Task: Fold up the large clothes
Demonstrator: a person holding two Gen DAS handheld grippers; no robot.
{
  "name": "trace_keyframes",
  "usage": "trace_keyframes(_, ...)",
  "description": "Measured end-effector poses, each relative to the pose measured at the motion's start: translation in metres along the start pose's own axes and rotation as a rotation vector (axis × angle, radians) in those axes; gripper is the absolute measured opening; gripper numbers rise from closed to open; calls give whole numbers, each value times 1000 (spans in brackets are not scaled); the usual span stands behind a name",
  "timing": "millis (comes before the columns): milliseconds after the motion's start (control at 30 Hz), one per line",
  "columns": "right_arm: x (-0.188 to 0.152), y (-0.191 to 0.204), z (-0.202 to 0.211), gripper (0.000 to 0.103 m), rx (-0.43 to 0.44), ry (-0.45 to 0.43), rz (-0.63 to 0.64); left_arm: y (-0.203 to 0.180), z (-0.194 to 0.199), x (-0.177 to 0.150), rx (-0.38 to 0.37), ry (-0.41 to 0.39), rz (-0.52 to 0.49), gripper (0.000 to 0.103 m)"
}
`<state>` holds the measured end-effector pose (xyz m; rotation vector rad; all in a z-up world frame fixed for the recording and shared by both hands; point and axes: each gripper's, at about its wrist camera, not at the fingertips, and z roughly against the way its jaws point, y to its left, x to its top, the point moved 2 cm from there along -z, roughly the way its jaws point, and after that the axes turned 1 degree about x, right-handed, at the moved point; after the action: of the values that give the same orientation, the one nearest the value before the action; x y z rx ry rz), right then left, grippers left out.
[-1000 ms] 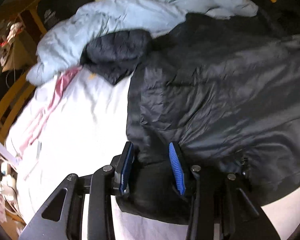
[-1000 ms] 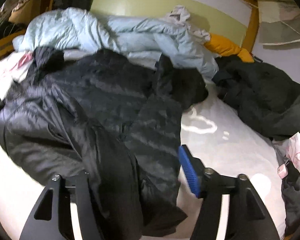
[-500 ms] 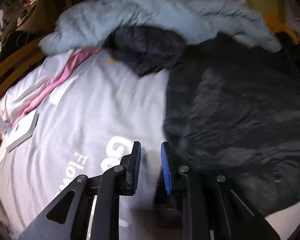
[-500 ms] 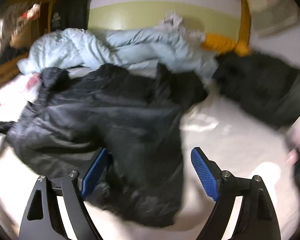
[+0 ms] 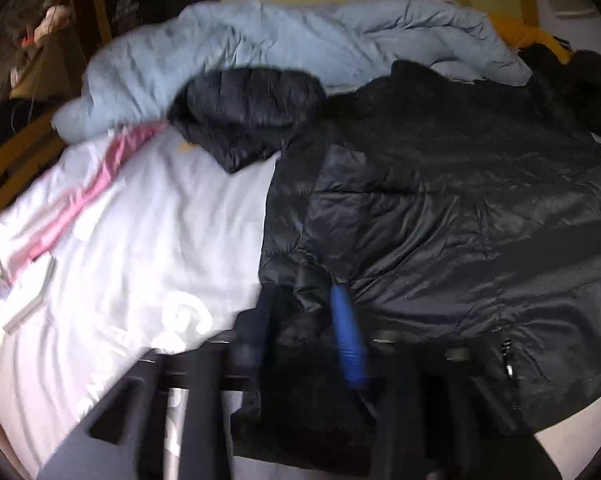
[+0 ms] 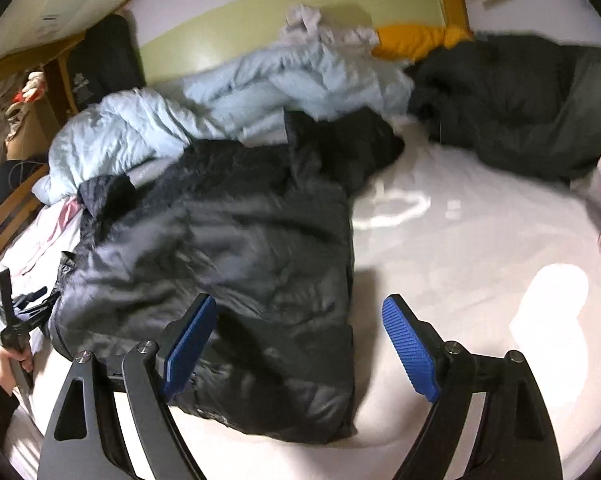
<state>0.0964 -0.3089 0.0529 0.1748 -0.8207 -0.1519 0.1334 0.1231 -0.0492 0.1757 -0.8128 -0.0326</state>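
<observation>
A large black puffer jacket (image 5: 440, 216) lies spread on the white bed, also in the right wrist view (image 6: 236, 240). My left gripper (image 5: 304, 312) sits at the jacket's left hem edge, its blue pads (image 5: 346, 336) on either side of a fold of the fabric; the view is blurred and the jaws look partly closed around it. My right gripper (image 6: 296, 328) is wide open and empty, held above the jacket's lower right corner. The left gripper also shows in the right wrist view (image 6: 24, 308) at the jacket's far left edge.
A light blue puffer jacket (image 6: 236, 92) is heaped at the bed's head. A dark green jacket (image 6: 516, 104) lies at the right. An orange item (image 6: 412, 38) sits by the wall. White bedsheet (image 6: 460, 264) is bare at the right. Wooden bed frame (image 5: 12, 160) and clutter at left.
My left gripper has moved right, back onto the jacket's hem, after being shut over bare sheet. My right gripper has let go of the jacket, opened wide and pulled back.
</observation>
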Motion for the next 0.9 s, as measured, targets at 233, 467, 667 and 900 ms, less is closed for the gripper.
trace_keyframes(233,-14,-4,-45,16,-81,107,-15,20,9,-4,167,-35,103,1)
trace_keyframes(467,-24,-7,-65,16,-140,146,-21,40,-8,-15,203,75,176,0)
trace_keyframes(667,-20,3,-51,16,-208,88,38,30,21,-8,121,-64,153,0)
trace_keyframes(900,0,14,-16,30,-112,-22,14,1,65,23,-92,-245,99,3)
